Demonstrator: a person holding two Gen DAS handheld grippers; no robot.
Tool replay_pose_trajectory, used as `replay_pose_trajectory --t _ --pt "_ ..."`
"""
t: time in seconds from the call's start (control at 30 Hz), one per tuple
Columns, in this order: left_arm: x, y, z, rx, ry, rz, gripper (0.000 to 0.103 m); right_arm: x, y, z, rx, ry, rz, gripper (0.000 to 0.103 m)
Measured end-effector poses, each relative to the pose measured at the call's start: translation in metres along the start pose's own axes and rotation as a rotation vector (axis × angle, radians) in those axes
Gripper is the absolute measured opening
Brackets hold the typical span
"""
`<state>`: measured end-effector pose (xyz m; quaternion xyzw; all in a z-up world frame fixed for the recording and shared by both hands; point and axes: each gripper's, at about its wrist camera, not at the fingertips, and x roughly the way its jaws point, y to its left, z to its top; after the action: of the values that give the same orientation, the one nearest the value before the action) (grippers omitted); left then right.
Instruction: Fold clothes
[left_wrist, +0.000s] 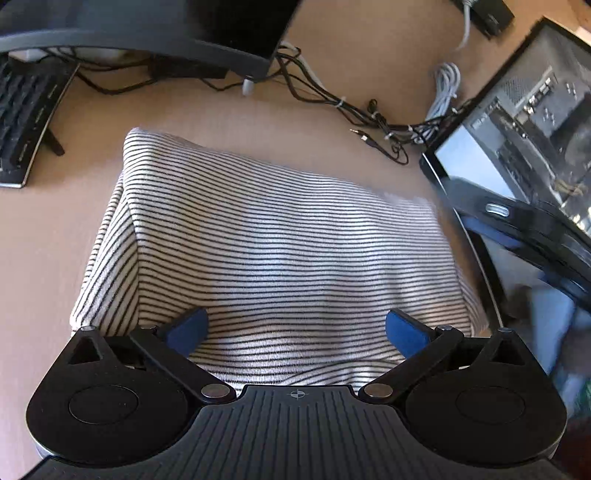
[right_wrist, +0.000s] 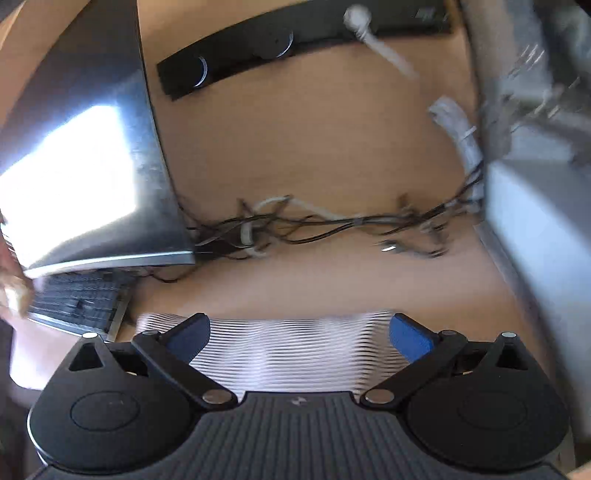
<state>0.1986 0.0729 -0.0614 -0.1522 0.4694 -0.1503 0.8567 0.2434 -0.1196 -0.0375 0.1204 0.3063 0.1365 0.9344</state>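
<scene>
A white garment with thin black stripes (left_wrist: 280, 243) lies folded into a rough rectangle on the wooden desk (left_wrist: 44, 240). My left gripper (left_wrist: 295, 328) hovers over its near edge, blue pads spread wide with nothing pinched between them. In the right wrist view the striped garment (right_wrist: 291, 350) shows only as a blurred band just beyond the fingers. My right gripper (right_wrist: 299, 334) stands open above it, and its blue fingertips (right_wrist: 410, 338) hold nothing.
A monitor base (left_wrist: 147, 40) and a keyboard (left_wrist: 26, 118) stand at the back left. A tangle of black and white cables (left_wrist: 369, 114) runs across the desk behind the garment. A computer case (left_wrist: 524, 122) stands at the right. A black bar (right_wrist: 295, 40) lies further back.
</scene>
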Motion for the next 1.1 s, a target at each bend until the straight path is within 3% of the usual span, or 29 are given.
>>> replay_pose_trajectory --t 0.1,0.23,0.6,0.83,0.93,1.1 --pt "0.001 -0.003 0.001 0.045 0.015 0.010 0.103 0.045 -0.019 -0.008 0.105 0.150 0.022 0.103" --pt "0.001 -0.007 -0.004 0.083 0.014 0.021 0.103 0.042 -0.025 -0.021 0.102 0.121 0.032 0.103" --pt "0.002 -0.011 -0.010 0.206 -0.005 0.051 0.103 -0.022 -0.018 -0.077 0.161 0.053 0.018 0.103" --pt "0.006 -0.010 -0.009 0.248 -0.025 0.041 0.103 -0.033 -0.001 -0.087 0.196 0.077 -0.057 0.103" --pt "0.008 -0.010 -0.005 0.237 -0.013 0.046 0.103 -0.030 0.007 -0.083 0.205 0.125 -0.106 0.103" --pt "0.010 -0.014 -0.001 0.275 0.033 0.055 0.103 -0.028 0.010 -0.075 0.197 0.222 -0.118 0.103"
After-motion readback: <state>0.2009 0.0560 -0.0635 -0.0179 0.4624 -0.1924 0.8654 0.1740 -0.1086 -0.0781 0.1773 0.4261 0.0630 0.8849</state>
